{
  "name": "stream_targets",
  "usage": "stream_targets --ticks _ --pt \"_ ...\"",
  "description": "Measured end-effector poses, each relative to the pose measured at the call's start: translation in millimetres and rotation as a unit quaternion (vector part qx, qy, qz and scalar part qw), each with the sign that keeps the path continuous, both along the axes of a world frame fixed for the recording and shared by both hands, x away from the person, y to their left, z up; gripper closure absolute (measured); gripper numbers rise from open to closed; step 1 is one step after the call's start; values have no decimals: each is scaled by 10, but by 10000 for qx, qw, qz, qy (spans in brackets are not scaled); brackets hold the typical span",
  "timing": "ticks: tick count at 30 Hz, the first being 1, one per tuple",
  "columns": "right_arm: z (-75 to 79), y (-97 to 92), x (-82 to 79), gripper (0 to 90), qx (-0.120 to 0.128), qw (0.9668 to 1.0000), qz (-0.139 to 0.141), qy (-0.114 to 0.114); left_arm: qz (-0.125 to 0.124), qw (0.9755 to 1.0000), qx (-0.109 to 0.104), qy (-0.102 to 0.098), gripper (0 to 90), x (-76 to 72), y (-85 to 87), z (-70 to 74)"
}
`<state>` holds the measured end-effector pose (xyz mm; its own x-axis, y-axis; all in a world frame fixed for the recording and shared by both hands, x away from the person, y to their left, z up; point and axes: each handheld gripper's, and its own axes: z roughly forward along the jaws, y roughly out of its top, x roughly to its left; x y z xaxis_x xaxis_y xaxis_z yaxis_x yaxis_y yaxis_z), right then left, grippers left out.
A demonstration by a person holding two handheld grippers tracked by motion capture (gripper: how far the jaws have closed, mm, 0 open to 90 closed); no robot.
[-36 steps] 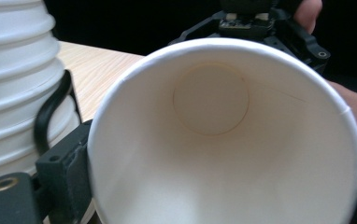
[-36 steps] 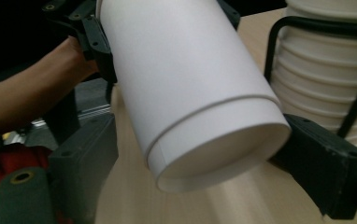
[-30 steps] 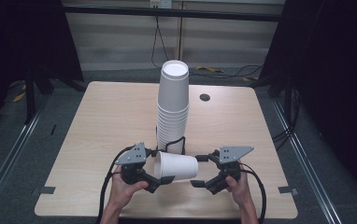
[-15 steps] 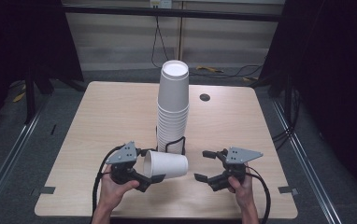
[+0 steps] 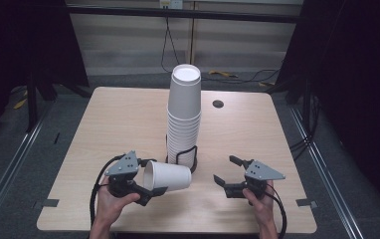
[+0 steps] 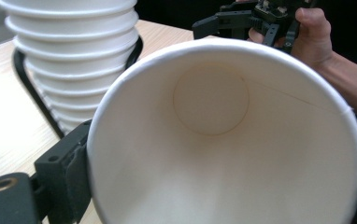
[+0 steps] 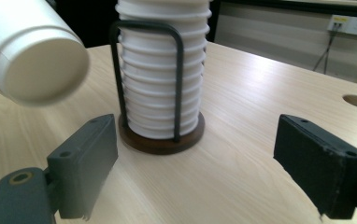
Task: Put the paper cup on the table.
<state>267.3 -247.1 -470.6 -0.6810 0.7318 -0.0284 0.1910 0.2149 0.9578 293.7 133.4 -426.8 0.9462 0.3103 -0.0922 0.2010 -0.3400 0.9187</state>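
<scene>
Paper cup on its side, empty | left gripper clamps it | right gripper wide, nothing between | cup stack in holder

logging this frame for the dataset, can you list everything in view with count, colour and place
single paper cup: one, white, on its side in the left gripper, rim toward the person
cup stack: one tall stack, white, mid-table in the holder
cup holder: one, black wire on a dark round base, around the stack's foot
table: one, light wood, with a round hole near the far edge
left gripper: black, front left, shut on the single paper cup
right gripper: black, front right, jaws open, nothing between them
hands: two, at the near edge, one holding each gripper
</scene>
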Motion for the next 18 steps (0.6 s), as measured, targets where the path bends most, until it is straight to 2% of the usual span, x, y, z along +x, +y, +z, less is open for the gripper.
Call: stream_targets --ticks 1,3,5,6,8,13,18 --pt "-22 -9 -8 134 2 10000 -91 -16 8 10000 -5 39 85 2 30 1" --pt "-81 -25 -15 133 43 9992 -289 -254 102 9999 60 54 85 13 90 2" --pt "-140 -36 -34 134 93 9951 -598 -787 186 9998 60 105 85 21 144 2" --pt "-151 -45 -38 134 156 9941 -691 -818 220 9997 77 114 85 28 169 4" --pt "-164 -63 -42 134 285 9943 -697 -756 272 9995 80 168 84 46 201 2" --pt "-223 -97 -54 134 288 9921 -896 -835 566 9971 462 195 84 120 284 17" --pt "-284 -99 -48 134 399 9928 -838 -752 650 9967 428 246 84 149 365 73"
